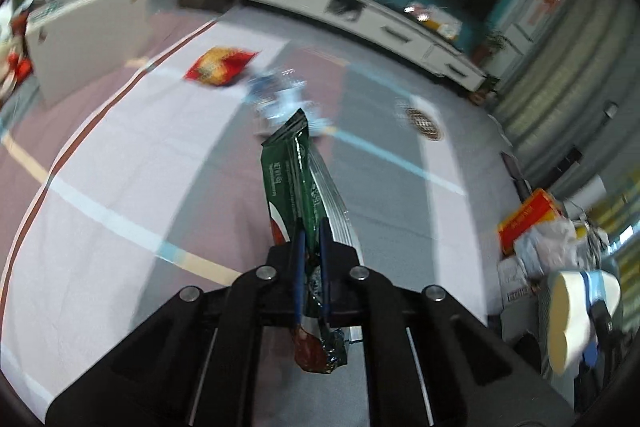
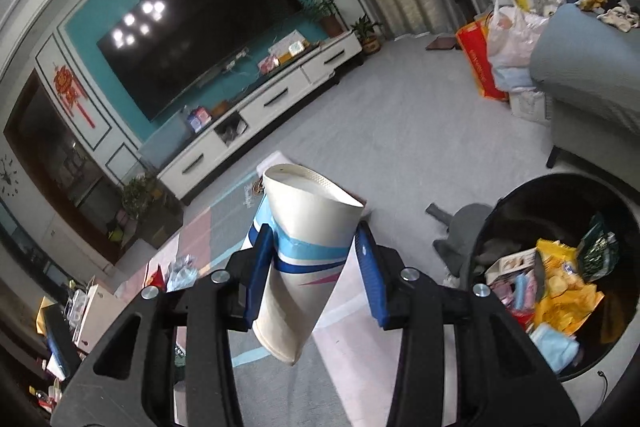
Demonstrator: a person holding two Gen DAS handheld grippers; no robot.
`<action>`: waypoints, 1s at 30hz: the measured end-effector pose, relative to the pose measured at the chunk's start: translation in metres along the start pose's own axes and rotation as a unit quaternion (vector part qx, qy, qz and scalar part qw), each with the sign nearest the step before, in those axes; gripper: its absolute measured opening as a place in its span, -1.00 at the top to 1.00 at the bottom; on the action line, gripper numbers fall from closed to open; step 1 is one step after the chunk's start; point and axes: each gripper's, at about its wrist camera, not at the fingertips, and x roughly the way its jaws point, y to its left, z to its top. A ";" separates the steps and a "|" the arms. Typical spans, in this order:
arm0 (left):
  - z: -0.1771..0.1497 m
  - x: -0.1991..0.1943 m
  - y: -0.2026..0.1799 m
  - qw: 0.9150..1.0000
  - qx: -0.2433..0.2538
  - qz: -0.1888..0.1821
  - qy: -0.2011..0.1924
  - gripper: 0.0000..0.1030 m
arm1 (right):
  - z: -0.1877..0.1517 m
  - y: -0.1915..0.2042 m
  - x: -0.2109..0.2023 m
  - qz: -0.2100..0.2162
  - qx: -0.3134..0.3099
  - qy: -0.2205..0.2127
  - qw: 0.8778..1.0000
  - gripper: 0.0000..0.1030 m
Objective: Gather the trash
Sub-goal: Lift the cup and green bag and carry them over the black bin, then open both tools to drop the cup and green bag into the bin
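Note:
My left gripper (image 1: pixel 311 231) is shut on a long green foil snack wrapper (image 1: pixel 298 183) and holds it above the patterned rug. A red and yellow snack bag (image 1: pixel 219 65) and a crumpled clear and blue wrapper (image 1: pixel 280 95) lie on the rug beyond it. My right gripper (image 2: pixel 314 241) is shut on a squashed white paper cup (image 2: pixel 304 255) with blue stripes; the cup also shows at the right edge of the left wrist view (image 1: pixel 576 311). A black round trash bin (image 2: pixel 560 223) with several wrappers inside stands to the right of the cup.
A white TV cabinet (image 2: pixel 272 115) with a large TV (image 2: pixel 200 23) runs along the far wall. A grey sofa (image 2: pixel 588 67) with bags and a red box (image 2: pixel 480 63) beside it stands at the right. A white cabinet (image 1: pixel 84 35) is at the left. A round floor drain (image 1: pixel 424 123) lies past the rug.

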 end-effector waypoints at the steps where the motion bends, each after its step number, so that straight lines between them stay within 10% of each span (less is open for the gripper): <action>1: -0.004 -0.008 -0.010 1.000 0.011 -0.006 -0.008 0.86 | 0.002 -0.002 -0.002 -0.001 0.002 -0.003 1.000 0.17; 11: -0.057 -0.069 -0.128 0.983 0.123 -0.130 -0.049 0.86 | 0.026 -0.058 -0.044 -0.061 0.032 -0.057 0.996 0.17; 20: -0.115 -0.054 -0.224 0.949 0.183 -0.256 0.017 0.86 | 0.033 -0.132 -0.064 -0.135 0.086 -0.045 0.986 0.16; 30: -0.170 0.009 -0.269 0.930 0.230 -0.264 0.109 0.85 | 0.022 -0.178 -0.044 -0.192 0.134 0.002 0.972 0.16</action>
